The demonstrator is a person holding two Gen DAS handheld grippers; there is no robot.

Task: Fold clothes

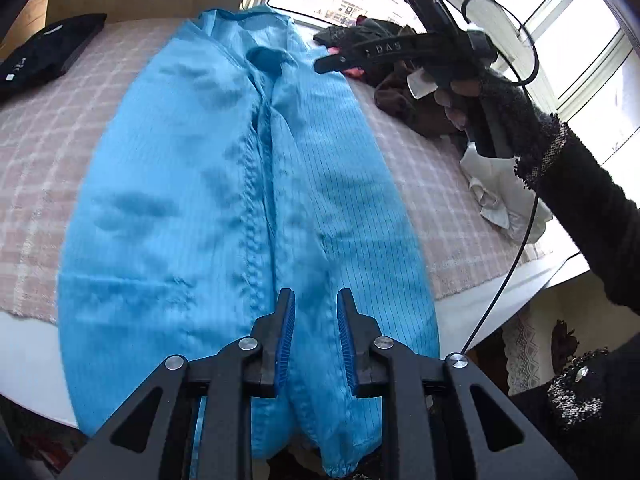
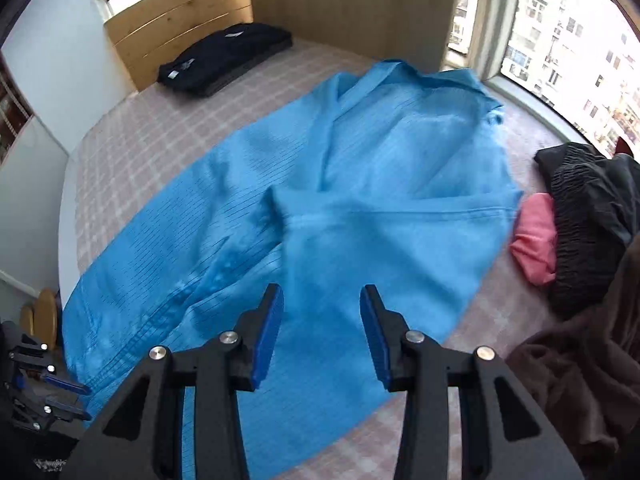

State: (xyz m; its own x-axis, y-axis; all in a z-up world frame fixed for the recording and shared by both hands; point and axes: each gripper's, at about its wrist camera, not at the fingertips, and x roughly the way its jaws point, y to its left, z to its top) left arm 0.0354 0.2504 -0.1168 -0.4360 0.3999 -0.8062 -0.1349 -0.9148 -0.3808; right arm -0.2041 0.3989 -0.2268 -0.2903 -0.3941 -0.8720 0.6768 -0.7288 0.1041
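Right up front in our left wrist view, the left gripper (image 1: 316, 338) sits low over the near hem of the blue garment (image 1: 224, 184), jaws spread a little with nothing between them. That garment is laid out long on the bed (image 1: 36, 152), which has a pink checked cover, and its near end hangs over the mattress edge. Going left to right: a folded black item (image 1: 44, 56) sits in the far left corner, then the blue fabric down the middle with its zipper seam, then a pile of dark and white clothes (image 1: 420, 100) by the window.

Over that pile we're holding the right gripper (image 1: 332, 63) up in the air, well clear of the cloth. From its own camera, the right gripper's (image 2: 322, 330) jaws are spread wide and empty, hovering above the blue garment's (image 2: 360, 200) folded-over flap. Off to the right there's a pink piece (image 2: 536, 236) tucked against black ruched fabric (image 2: 588, 208), plus something brown (image 2: 580, 380), maybe a blanket, hard to say with the blur.
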